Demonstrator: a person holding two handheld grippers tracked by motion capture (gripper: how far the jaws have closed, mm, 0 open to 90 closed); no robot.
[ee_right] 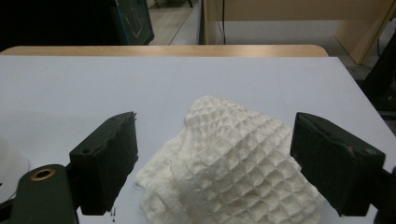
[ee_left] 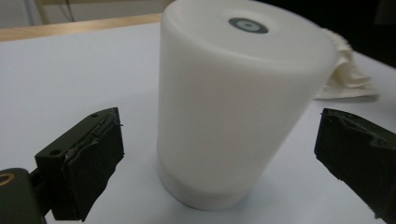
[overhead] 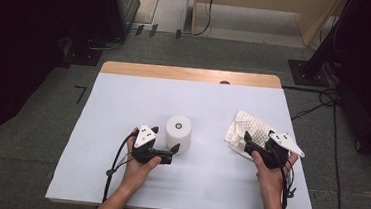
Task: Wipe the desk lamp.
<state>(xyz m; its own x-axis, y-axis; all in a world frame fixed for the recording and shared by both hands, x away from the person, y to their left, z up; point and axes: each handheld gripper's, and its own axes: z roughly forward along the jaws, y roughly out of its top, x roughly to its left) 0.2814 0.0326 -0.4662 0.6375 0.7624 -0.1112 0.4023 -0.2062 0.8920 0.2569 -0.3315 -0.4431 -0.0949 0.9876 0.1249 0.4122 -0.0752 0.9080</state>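
Middle of the high view, a white canister [overhead: 178, 132] stands upright on the white table [overhead: 123, 104], and the left gripper [overhead: 172, 152] sits right at its lower left side. From the left gripper view the canister [ee_left: 233, 102] rises between the two black jaws, which stand wide on either side with clear gaps, pads off its wall. Nothing gripped there.

Over at the right of the high view, the right gripper [overhead: 246, 142] points up and left at a crumpled white waffle cloth [overhead: 245, 129]. In the right gripper view the cloth [ee_right: 229, 163] lies heaped between the spread jaws; from this angle the pads seem clear of it, though the lower folds run out of frame. The two hands are well apart.
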